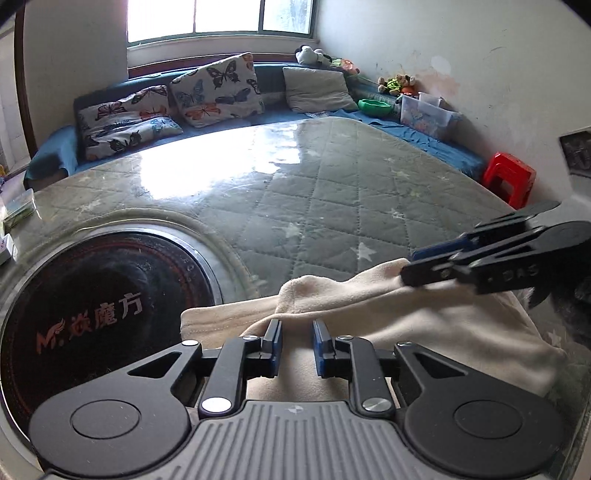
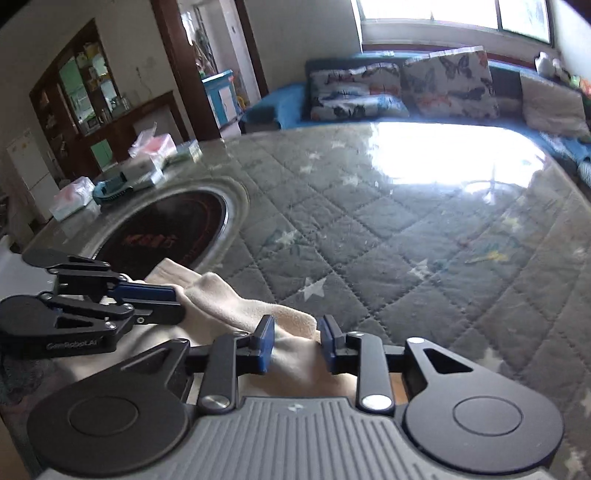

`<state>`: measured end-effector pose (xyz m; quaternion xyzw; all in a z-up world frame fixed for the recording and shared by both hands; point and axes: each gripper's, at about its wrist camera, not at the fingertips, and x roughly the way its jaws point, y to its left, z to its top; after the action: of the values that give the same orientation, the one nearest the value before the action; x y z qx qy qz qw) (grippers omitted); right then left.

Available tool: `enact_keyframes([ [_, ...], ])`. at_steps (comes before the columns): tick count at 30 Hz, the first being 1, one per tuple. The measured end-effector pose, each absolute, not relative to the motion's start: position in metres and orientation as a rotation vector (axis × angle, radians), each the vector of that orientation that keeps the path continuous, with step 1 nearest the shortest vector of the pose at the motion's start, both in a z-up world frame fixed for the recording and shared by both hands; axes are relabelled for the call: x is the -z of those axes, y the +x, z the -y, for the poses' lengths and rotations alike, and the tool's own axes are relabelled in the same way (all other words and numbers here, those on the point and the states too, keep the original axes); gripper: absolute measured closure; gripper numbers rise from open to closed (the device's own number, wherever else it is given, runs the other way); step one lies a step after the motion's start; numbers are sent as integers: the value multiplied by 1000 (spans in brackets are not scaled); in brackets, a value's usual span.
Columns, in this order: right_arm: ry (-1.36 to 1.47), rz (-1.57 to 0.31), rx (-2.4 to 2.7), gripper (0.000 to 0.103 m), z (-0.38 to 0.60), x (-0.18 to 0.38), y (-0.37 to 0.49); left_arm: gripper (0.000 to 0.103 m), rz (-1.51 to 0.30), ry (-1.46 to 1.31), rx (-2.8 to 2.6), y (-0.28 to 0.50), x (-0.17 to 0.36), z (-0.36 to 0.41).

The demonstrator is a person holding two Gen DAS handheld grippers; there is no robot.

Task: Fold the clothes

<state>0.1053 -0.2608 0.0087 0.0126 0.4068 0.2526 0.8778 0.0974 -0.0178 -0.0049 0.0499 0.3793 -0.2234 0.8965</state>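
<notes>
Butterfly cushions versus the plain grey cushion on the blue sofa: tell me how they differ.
The butterfly cushions carry a colourful butterfly print; the grey cushion is plain. There are several butterfly cushions, some stacked at the left, against one grey cushion alone further right. All lean on the back of the blue sofa under the window.

I'm in a home living room: blue sofa (image 1: 258, 110) with butterfly cushions (image 1: 216, 90) under the window (image 1: 221, 16), stuffed toys (image 1: 397, 84) at the sofa's right end, wooden cabinet (image 2: 96, 107) left of it.
</notes>
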Motion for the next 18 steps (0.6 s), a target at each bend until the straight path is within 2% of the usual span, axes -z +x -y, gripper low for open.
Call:
enact_keyframes([
  [2, 32, -852, -531, 78, 257, -3, 110, 83, -784, 107, 464, 97, 6, 17],
  [4, 28, -834, -534, 96, 256, -4, 112, 83, -783, 109, 466, 96, 6, 17],
  [5, 22, -820, -529, 99, 255, -4, 113, 83, -782, 110, 465, 97, 6, 18],
  [13, 31, -768, -508, 97, 270, -11, 114, 83, -776, 111, 457, 95, 7, 19],
  [18, -1, -745, -499, 96, 297, -25, 79, 83, -767, 107, 454, 93, 7, 19],
])
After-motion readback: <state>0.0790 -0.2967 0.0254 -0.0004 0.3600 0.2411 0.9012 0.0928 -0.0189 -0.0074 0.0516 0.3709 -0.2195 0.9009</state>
